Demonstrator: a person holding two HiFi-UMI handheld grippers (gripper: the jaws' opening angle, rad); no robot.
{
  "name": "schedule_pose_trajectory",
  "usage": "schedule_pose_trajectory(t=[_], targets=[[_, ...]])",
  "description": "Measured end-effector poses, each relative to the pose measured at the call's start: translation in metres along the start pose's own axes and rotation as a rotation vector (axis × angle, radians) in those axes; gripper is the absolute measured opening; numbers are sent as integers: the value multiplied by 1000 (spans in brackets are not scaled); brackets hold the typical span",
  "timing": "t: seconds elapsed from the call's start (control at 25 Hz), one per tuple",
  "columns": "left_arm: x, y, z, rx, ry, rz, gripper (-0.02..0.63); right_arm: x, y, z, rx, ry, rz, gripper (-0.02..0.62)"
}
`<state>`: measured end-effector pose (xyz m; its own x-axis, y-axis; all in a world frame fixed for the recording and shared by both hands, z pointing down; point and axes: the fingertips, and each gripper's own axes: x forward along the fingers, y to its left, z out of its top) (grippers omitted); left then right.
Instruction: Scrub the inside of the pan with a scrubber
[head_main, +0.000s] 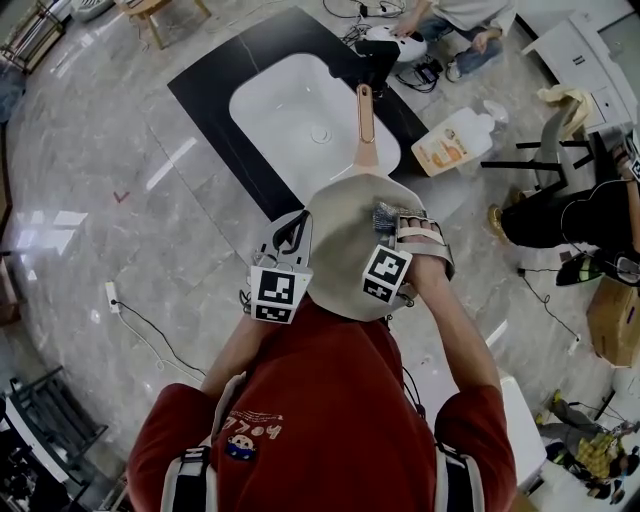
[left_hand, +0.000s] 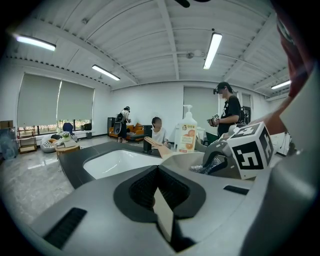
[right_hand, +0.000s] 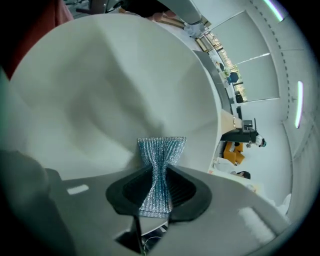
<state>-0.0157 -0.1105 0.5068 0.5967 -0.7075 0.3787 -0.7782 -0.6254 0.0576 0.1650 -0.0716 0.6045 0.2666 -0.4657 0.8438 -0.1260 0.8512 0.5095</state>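
A pale pan (head_main: 345, 250) with a light wooden handle (head_main: 366, 115) is held up in front of me, beside the sink. My left gripper (head_main: 297, 232) is shut on the pan's left rim; in the left gripper view the thin rim (left_hand: 164, 212) runs between the closed jaws of that gripper (left_hand: 159, 187). My right gripper (head_main: 392, 222) is shut on a silvery mesh scrubber (head_main: 386, 213) inside the pan. In the right gripper view the scrubber (right_hand: 160, 152) is pinched at its middle by the right gripper (right_hand: 157, 185) and its tip rests against the pan's inner surface (right_hand: 115, 80).
A white sink (head_main: 300, 115) sits in a black counter (head_main: 215, 85) beyond the pan. A soap bottle (head_main: 455, 140) lies to the right of it. People sit or stand at the top and right. A cable (head_main: 150, 335) trails on the marble floor.
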Motion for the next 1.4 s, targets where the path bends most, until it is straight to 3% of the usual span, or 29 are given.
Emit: schedule_pose_trajectory(t=[0.36,0.6,0.88,1.16,1.4], targets=[[-5,5,3,15,-1,16,6,1,-30,16,74,-71,-206,104],[-9,11,3,20,7,35,6,-4,-49,34,184,-206,-307,106],[-13,15,5,26,9,51,6,-15,-64,60,197,-333,-374,106],[-17,18,6,26,12,65,6,-21,-50,98,207,-495,-257,106],[-19,18,4,24,12,74,6,-16,-16,122,209,-559,-60,98]])
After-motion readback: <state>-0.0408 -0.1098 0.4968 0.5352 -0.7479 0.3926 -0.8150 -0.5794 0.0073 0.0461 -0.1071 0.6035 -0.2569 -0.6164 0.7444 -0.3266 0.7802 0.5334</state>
